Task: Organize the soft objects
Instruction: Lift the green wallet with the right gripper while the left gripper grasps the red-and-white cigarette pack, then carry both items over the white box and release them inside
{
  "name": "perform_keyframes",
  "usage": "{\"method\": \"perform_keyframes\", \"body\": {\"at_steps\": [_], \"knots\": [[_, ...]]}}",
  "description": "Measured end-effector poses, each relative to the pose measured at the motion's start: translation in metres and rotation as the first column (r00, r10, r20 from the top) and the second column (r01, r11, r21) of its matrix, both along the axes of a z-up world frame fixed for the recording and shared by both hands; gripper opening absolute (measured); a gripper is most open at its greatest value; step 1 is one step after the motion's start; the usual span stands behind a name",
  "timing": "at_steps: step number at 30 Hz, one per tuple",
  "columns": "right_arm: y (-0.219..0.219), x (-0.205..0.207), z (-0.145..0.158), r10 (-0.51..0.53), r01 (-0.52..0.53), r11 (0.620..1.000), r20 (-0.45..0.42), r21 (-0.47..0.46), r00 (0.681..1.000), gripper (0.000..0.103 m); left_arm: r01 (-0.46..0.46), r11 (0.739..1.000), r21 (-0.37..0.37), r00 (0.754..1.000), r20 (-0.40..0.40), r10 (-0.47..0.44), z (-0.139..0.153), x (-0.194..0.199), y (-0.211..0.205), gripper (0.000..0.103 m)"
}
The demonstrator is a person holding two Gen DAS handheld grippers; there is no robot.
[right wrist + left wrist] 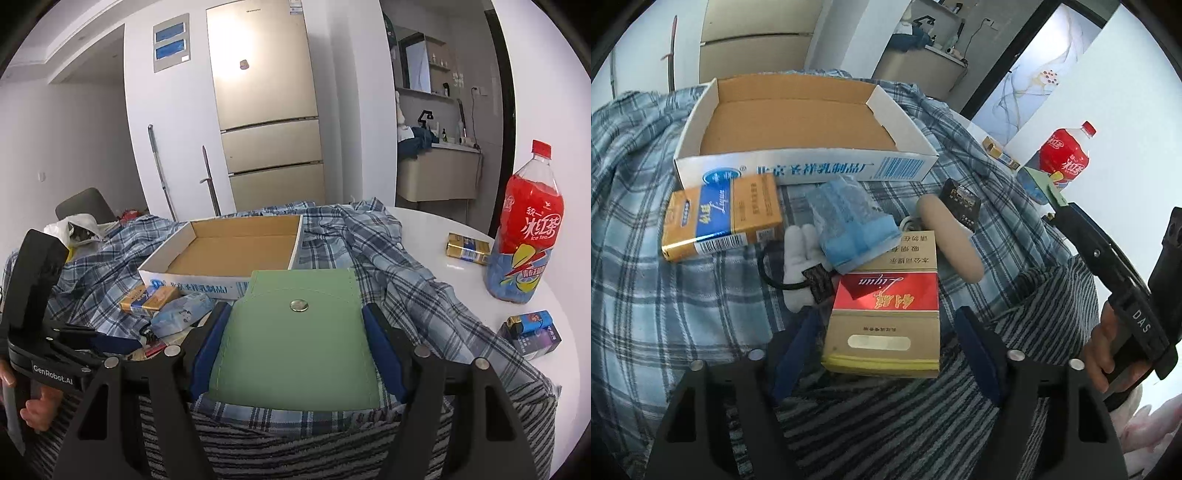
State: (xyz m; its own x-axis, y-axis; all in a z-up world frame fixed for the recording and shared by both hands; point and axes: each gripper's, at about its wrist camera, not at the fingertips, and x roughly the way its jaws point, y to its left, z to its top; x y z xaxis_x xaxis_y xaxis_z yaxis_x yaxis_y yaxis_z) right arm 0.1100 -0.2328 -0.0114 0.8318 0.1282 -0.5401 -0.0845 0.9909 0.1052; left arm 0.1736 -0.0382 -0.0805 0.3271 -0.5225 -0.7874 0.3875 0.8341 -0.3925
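My right gripper (pixel 295 347) is shut on a green soft pouch (pixel 295 343) with a metal snap, held above the plaid cloth in front of an open cardboard box (pixel 236 247). My left gripper (pixel 882 339) is open, its fingers either side of a red and gold carton (pixel 886 314) lying on the cloth. Beside it lie a blue tissue pack (pixel 849 225), a white plush item (pixel 799 258) with a black hair tie, a beige roll (pixel 949 236) and an orange and blue carton (pixel 724 218). The box (pixel 798 136) is empty.
A red iced tea bottle (pixel 524 229) stands on the white table at the right, with a gold carton (pixel 467 249) and a dark blue carton (pixel 530 332) near it. A striped towel (pixel 905 406) covers the near edge. A fridge stands behind.
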Motion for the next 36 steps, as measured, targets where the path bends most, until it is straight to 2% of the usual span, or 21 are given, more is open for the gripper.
{"method": "perform_keyframes", "body": {"at_steps": [1,4,13,17,20,23,27,31,36], "knots": [[0.001,0.000,0.000,0.003,-0.003,1.000,-0.001,-0.003,1.000,0.071,0.002,1.000,-0.008,1.000,-0.007,-0.002,0.000,0.000,0.001,0.060],[0.002,0.000,0.000,0.004,-0.004,1.000,-0.002,-0.004,1.000,0.071,0.003,0.999,-0.047,1.000,-0.019,-0.004,0.003,-0.002,0.003,0.060],[0.003,-0.003,0.003,0.001,0.000,1.000,0.010,-0.017,1.000,0.071,-0.039,0.999,0.036,0.992,0.124,0.034,0.036,-0.039,0.007,0.059],[0.012,-0.009,0.009,0.020,-0.018,0.998,0.033,-0.060,0.999,0.071,-0.067,0.996,0.059,0.979,0.197,0.054,0.057,-0.056,0.011,0.059],[0.017,-0.014,0.017,0.043,-0.040,0.997,0.039,-0.067,0.998,0.071,-0.103,0.992,0.077,0.960,0.267,0.079,0.076,-0.067,0.012,0.059],[0.020,-0.016,0.031,0.069,-0.067,0.996,0.045,-0.054,0.997,0.071,-0.129,0.991,0.047,0.945,0.307,0.108,0.097,-0.070,0.015,0.059],[0.020,-0.011,0.063,0.086,-0.082,0.996,0.080,-0.045,0.993,0.071,-0.189,0.980,0.070,0.894,0.424,0.142,0.131,-0.069,0.014,0.059],[0.021,0.007,0.094,0.098,-0.096,0.995,0.116,-0.023,0.988,0.071,-0.253,0.966,0.048,0.846,0.496,0.197,0.164,-0.056,0.016,0.059],[0.030,0.041,0.131,0.079,-0.082,0.997,0.153,0.012,0.985,0.071,-0.350,0.936,0.037,0.758,0.598,0.260,0.207,-0.040,0.017,0.059]]}}
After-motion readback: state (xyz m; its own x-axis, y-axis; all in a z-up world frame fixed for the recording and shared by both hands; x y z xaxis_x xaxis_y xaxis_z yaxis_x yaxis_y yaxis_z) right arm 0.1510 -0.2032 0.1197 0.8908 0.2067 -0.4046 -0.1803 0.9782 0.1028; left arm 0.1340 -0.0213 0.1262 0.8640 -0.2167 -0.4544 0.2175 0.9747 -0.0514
